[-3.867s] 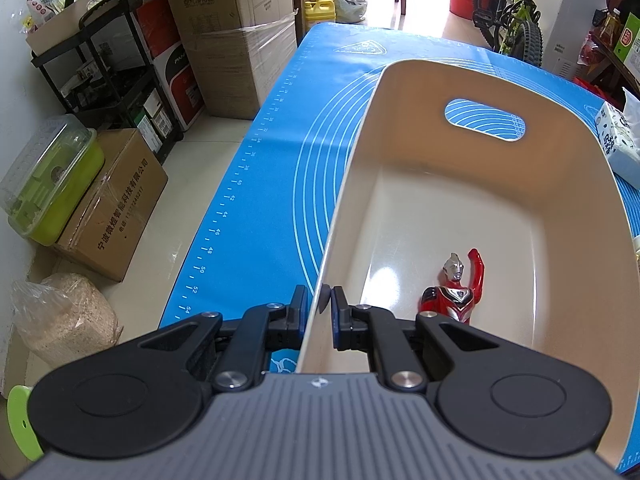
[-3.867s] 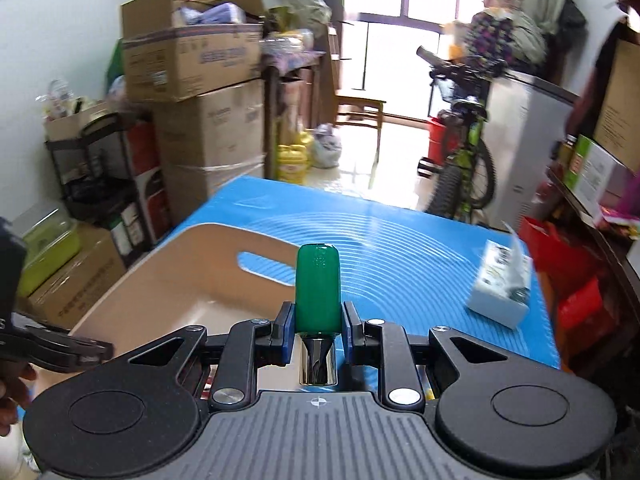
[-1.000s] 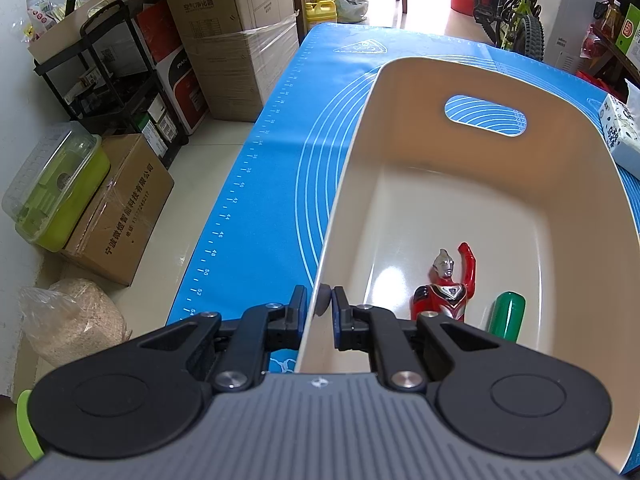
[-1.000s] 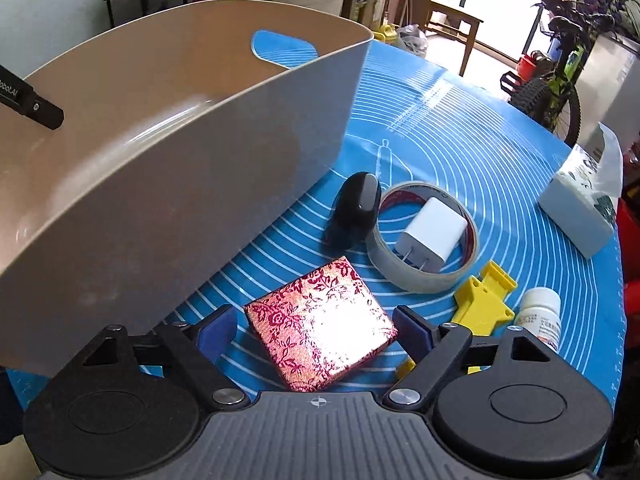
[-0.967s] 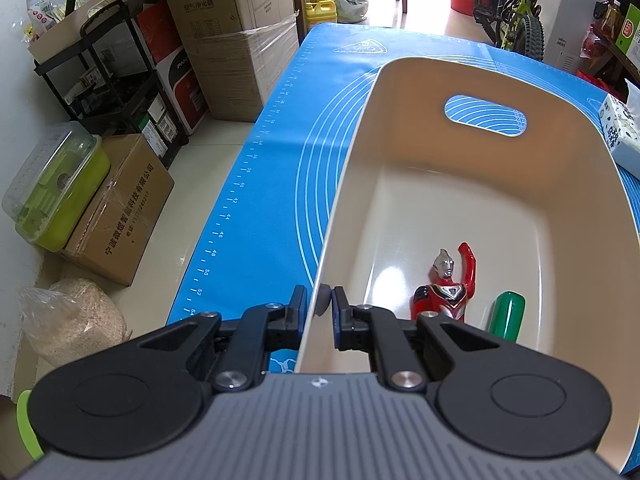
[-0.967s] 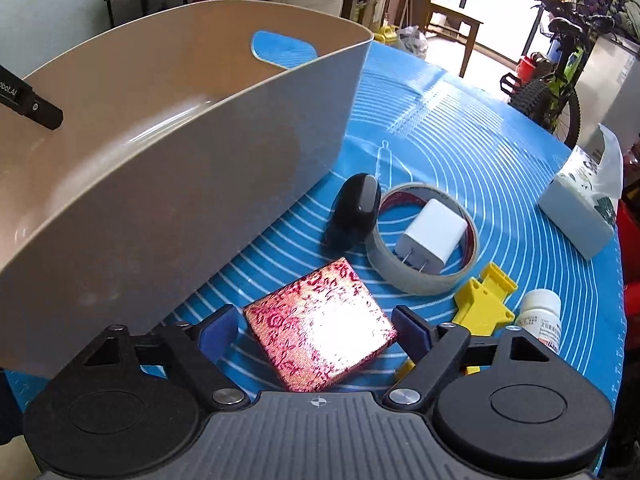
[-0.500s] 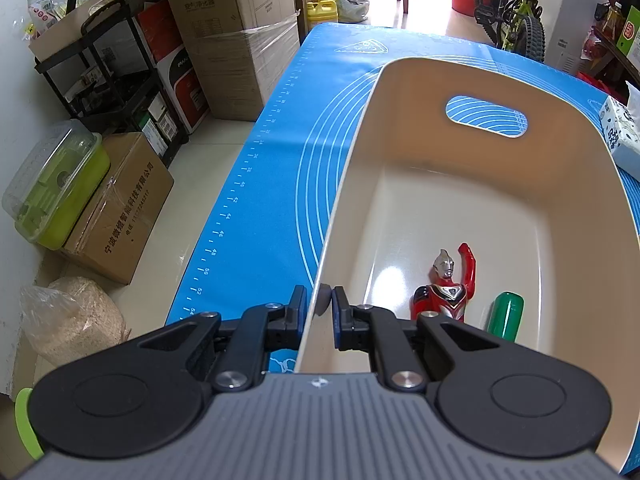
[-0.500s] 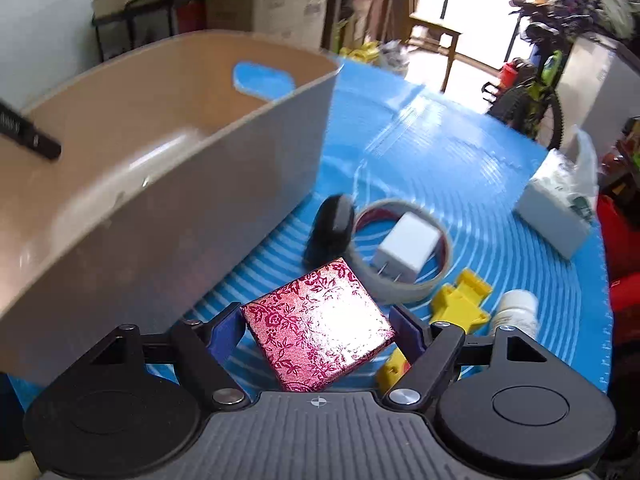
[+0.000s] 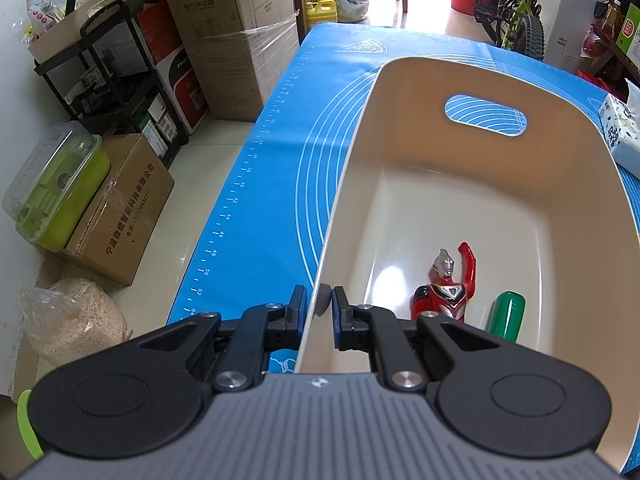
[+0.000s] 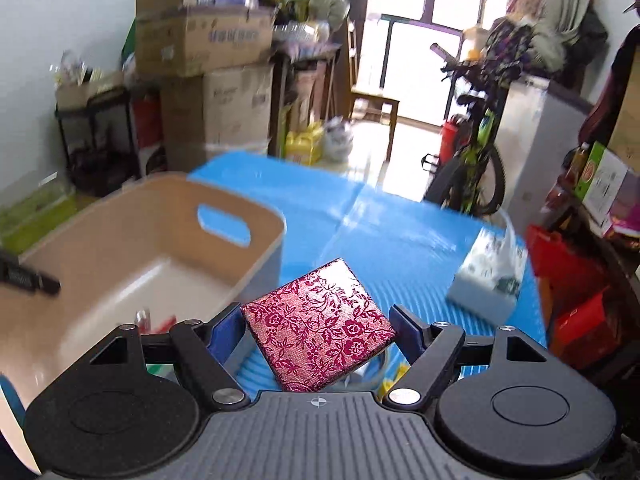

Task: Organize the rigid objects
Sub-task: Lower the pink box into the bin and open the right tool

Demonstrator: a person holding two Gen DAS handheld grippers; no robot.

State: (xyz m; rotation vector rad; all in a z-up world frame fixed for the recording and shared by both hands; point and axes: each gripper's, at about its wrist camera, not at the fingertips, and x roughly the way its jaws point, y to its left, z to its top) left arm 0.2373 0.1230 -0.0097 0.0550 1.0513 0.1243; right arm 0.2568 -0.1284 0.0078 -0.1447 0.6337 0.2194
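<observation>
A cream plastic bin (image 9: 480, 184) stands on the blue mat (image 9: 280, 168). My left gripper (image 9: 320, 306) is shut on the bin's near left rim. Inside the bin lie a red and silver toy figure (image 9: 448, 284) and a green cylinder (image 9: 506, 314). In the right wrist view my right gripper (image 10: 318, 330) is shut on a red floral box (image 10: 318, 328), held tilted in the air to the right of the bin (image 10: 132, 252). The tip of the left gripper (image 10: 28, 276) shows at that bin's left edge.
A tissue pack (image 10: 486, 280) lies on the mat (image 10: 392, 240) at the right. Under the held box, a tape ring (image 10: 378, 364) and a yellow piece (image 10: 396, 376) peek out. Cardboard boxes (image 9: 236, 28), a black shelf (image 9: 116, 76) and a bicycle (image 10: 476, 172) surround the table.
My right gripper has risen from the mat with the floral box and tipped up, so the room and the bin's inside now show. The left gripper has kept still on the rim.
</observation>
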